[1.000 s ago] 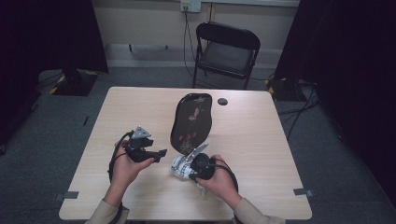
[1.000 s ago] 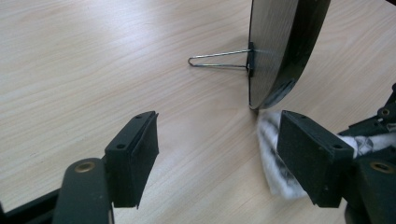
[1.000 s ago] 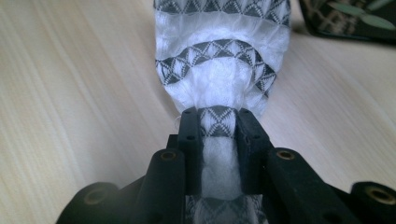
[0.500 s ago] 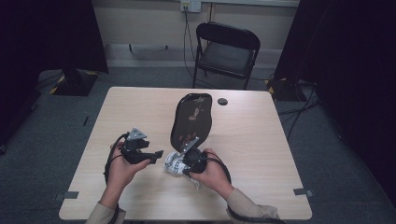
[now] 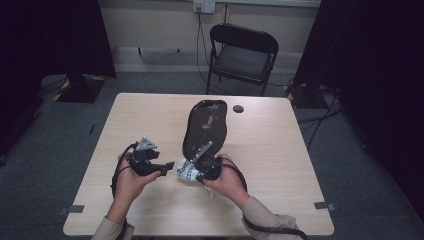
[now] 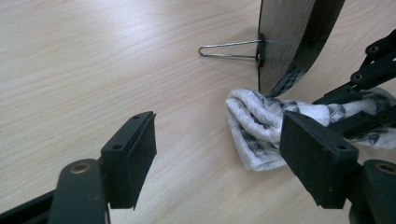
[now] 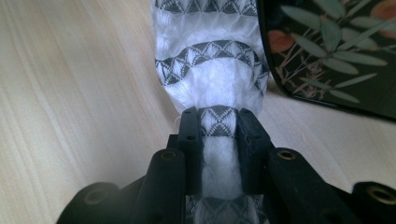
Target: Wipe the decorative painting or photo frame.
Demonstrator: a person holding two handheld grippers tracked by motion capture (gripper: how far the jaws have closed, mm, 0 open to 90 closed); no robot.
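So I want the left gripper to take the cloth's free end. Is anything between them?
Nothing visible: bare tabletop lies between the open left gripper and the white, grey-patterned cloth. The dark oval tray stands just behind the cloth.

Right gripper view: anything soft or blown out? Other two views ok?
Right gripper view: the cloth is overexposed, weave lost in white patches; the right claw is slightly soft up close. Left gripper view: sharp, with a mild sheen on the table. High view: even light on the table, room edges fall into black.
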